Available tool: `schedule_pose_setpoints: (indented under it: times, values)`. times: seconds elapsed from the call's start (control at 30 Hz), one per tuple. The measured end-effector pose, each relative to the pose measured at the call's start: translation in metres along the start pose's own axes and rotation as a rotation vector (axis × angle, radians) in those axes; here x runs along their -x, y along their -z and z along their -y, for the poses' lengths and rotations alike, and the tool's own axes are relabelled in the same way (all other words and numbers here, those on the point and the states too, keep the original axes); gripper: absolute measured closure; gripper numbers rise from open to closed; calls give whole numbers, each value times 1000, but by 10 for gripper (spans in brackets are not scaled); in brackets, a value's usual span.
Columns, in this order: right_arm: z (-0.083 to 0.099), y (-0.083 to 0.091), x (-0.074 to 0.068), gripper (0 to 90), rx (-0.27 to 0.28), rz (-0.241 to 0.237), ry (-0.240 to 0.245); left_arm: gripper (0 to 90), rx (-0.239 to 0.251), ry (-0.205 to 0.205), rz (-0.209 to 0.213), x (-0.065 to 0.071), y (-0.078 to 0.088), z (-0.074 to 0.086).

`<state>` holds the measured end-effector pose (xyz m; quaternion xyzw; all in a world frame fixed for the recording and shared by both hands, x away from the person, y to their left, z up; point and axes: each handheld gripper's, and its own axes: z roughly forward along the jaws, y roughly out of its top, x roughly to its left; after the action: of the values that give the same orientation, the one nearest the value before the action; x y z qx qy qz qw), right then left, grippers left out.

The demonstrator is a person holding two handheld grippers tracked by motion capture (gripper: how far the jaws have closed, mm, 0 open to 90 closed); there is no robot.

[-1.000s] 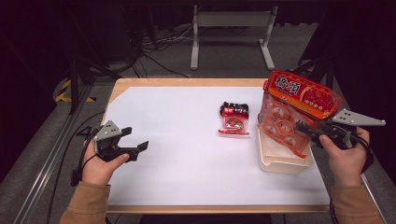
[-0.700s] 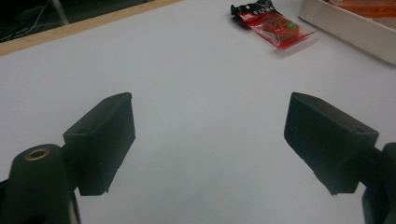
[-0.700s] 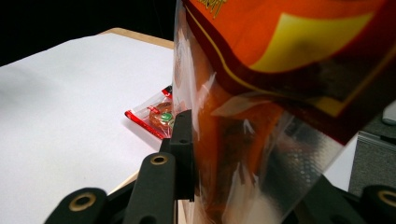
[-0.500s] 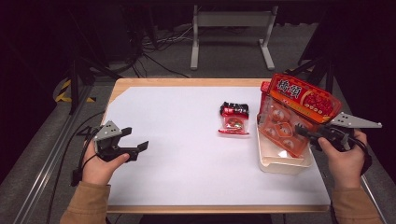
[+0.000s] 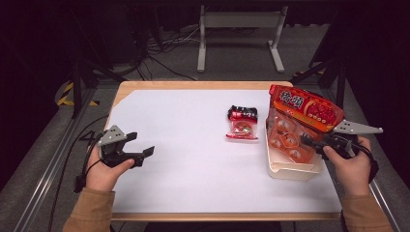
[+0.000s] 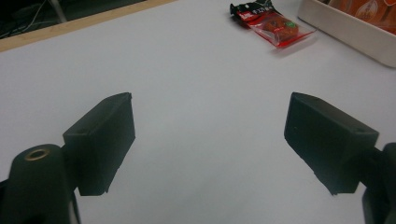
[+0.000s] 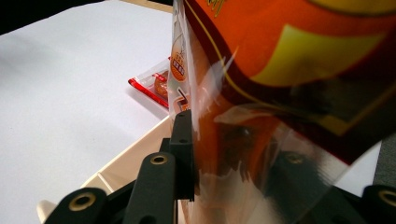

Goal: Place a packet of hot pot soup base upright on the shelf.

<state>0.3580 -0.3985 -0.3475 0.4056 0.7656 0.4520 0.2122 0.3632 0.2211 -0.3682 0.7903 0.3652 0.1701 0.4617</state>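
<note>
The right gripper (image 5: 309,142) clamps the big orange bag (image 5: 302,121), jaws pinching either side of its clear film, and the bag stands upright in the cream tray (image 5: 295,170) at the table's right edge. To do this well, the judgement is to lower it straight, let the bottom settle flat between the tray walls, and only then let go, or the tall bag may tip over the rim. The left gripper (image 5: 140,153) hovers over the left side, jaws wide apart with nothing between them. A small red packet (image 5: 242,125) lies just left of the tray. White sheet (image 5: 193,164) on a wood-edged table, dark room, cables on the floor behind.
</note>
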Motion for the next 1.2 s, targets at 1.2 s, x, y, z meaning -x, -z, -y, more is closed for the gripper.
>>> schedule_pose_setpoints:
  times: [1.2]
  values:
    - [6,1,17,367,51,105,-31,171,-12,3,3,-2,-2,1]
